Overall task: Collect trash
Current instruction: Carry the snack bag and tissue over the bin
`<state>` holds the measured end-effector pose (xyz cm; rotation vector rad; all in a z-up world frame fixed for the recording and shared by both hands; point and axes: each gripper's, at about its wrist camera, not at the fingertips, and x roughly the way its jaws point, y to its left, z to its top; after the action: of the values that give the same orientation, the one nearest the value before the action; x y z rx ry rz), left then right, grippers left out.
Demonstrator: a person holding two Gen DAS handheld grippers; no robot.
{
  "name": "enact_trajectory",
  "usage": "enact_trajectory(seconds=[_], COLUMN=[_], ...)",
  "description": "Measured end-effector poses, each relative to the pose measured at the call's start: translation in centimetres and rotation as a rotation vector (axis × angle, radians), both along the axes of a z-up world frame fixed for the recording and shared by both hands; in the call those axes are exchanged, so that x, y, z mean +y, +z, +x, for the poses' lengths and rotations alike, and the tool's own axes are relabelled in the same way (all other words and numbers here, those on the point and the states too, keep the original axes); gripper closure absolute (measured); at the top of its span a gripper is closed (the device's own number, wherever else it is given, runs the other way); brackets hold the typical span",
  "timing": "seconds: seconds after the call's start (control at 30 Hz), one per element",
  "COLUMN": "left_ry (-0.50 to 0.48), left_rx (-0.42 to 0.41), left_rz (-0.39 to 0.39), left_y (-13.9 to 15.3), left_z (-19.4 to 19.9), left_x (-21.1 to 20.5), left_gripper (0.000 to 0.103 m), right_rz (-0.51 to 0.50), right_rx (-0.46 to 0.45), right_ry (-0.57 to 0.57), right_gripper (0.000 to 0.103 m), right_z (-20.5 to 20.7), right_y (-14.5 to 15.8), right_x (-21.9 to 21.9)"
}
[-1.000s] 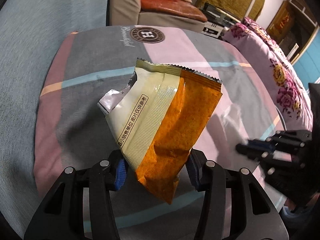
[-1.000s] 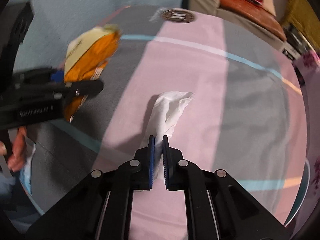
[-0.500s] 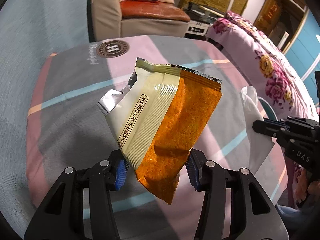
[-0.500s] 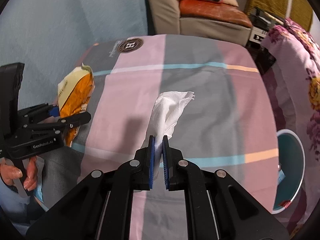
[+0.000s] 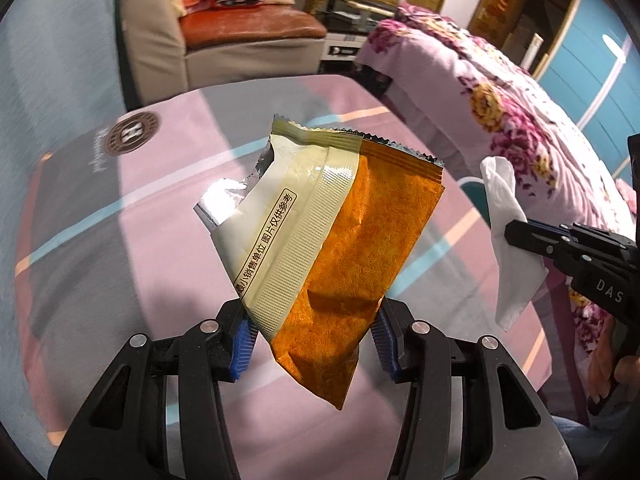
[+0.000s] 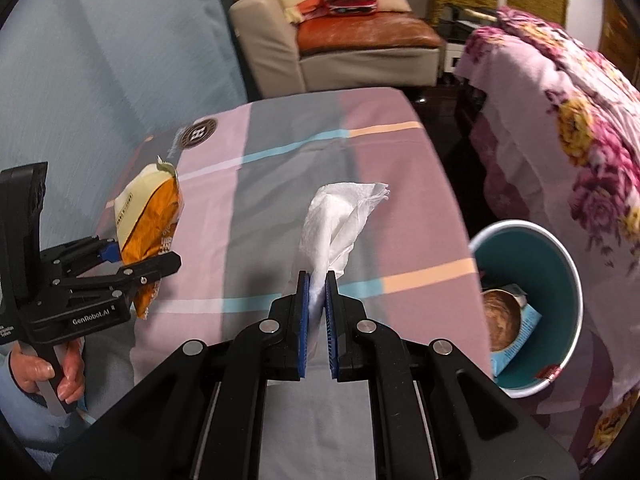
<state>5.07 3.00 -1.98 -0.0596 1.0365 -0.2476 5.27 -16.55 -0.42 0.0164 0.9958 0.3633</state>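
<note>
1. While both claws hang above the checked cloth (image 6: 280,168) that covers the surface, each one grips a piece of trash clear of it.
2. The left claw (image 5: 312,340) is closed on an orange and cream snack bag (image 5: 332,240), its blue pads pressing the bag's lower part from both sides.
3. The bag's long axis runs away from the claw: its narrow bottom corner points down past the pads toward the camera, and its zigzag sealed edge points up and away, leaning a little to the right.
4. A torn flap on the bag's left side shows the silver lining.
5. From the right wrist view the same bag (image 6: 148,224) stands nearly upright in the left claw (image 6: 132,264), at the left edge of the cloth, with a hand (image 6: 48,372) on the handle below.
6. The right claw (image 6: 315,304) is shut tight on a white tissue (image 6: 340,220), pinched at its lower end.
7. The tissue's long axis points straight ahead from the pads, and its loose, frayed tip flares to the right.
8. In the left wrist view the tissue (image 5: 508,240) hangs across the right claw (image 5: 520,236), one end above it and one below.
9. A teal bin (image 6: 560,264) stands on the floor just beside the surface's right edge, below a flowered bedspread (image 6: 580,140); a carton (image 6: 516,320) lies inside it.
10. An armchair (image 6: 340,40) stands beyond the far edge.
</note>
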Motion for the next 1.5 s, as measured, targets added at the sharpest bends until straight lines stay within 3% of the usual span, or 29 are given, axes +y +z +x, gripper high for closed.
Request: enact_trajectory(seconds=[0.5, 0.9, 1.2, 1.5], left_ry=[-0.078, -0.186, -0.29, -0.337], left_rx=[0.016, 0.033, 0.046, 0.06], left_rz=[0.004, 0.013, 0.009, 0.0], left_y=[0.8, 0.5, -0.4, -1.2], left_z=[2.4, 4.3, 5.7, 7.2], left_x=[-9.2, -18.0, -24.4, -27.3], left_gripper=[0.053, 0.053, 0.053, 0.053], right_rz=[0.115, 0.156, 0.151, 0.134], right_rx=[-0.08, -0.063, -0.057, -0.052], right_ry=[-0.168, -0.304, -0.364, -0.395], right_gripper=[0.095, 0.095, 0.095, 0.095], right_z=[-0.3, -0.6, -0.1, 0.8], right_y=[1.6, 0.6, -0.1, -0.1], right_x=[-12.3, -21.4, -24.8, -26.4])
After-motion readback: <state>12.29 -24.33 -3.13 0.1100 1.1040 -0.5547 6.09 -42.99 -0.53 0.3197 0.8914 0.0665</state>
